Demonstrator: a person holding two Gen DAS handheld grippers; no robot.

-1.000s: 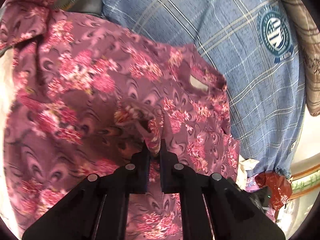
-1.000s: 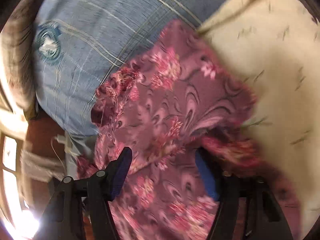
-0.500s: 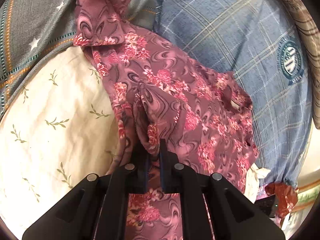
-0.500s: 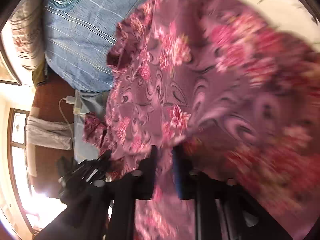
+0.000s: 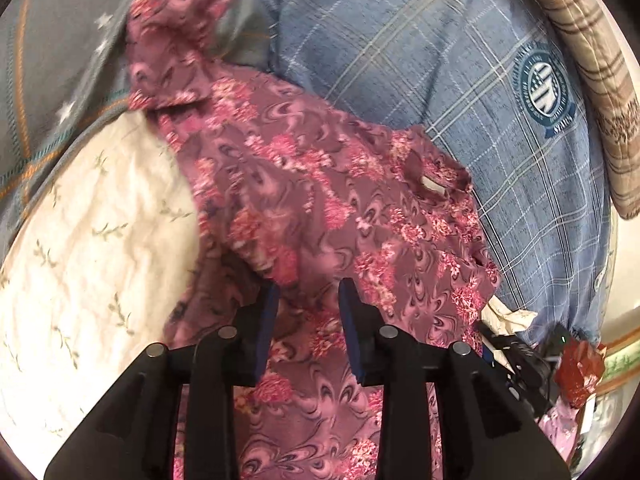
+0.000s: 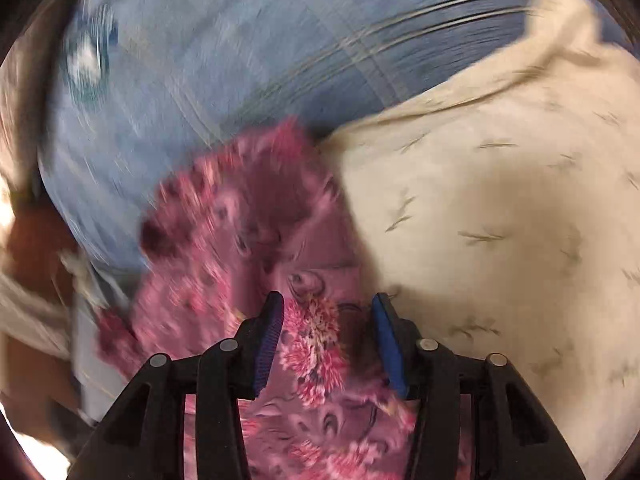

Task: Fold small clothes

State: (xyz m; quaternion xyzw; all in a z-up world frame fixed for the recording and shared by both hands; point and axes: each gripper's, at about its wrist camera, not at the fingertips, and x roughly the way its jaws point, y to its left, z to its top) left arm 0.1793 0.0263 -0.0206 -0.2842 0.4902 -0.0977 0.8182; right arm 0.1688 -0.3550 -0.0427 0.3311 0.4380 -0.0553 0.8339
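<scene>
Blouse (image 5: 320, 200) mauve, pink-flowered, rumpled | we see it lying on cream leaf-print sheet (image 5: 88, 240), against blue plaid pillow (image 5: 440, 80) | left hand-held gripper (image 5: 306, 304) jaws just opened, cloth loose between | right hand-held gripper (image 6: 328, 316) jaws apart astride a fold, view blurred

Left tool (image 5: 307, 300) just opening, floral garment (image 5: 320, 200) loose between, blue pillow (image 5: 460, 92) behind

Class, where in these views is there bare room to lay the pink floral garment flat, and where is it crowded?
Free: the cream leaf-print sheet, bordered by the pink floral garment and the grey starred blanket. Crowded: toward the blue plaid pillow.
</scene>
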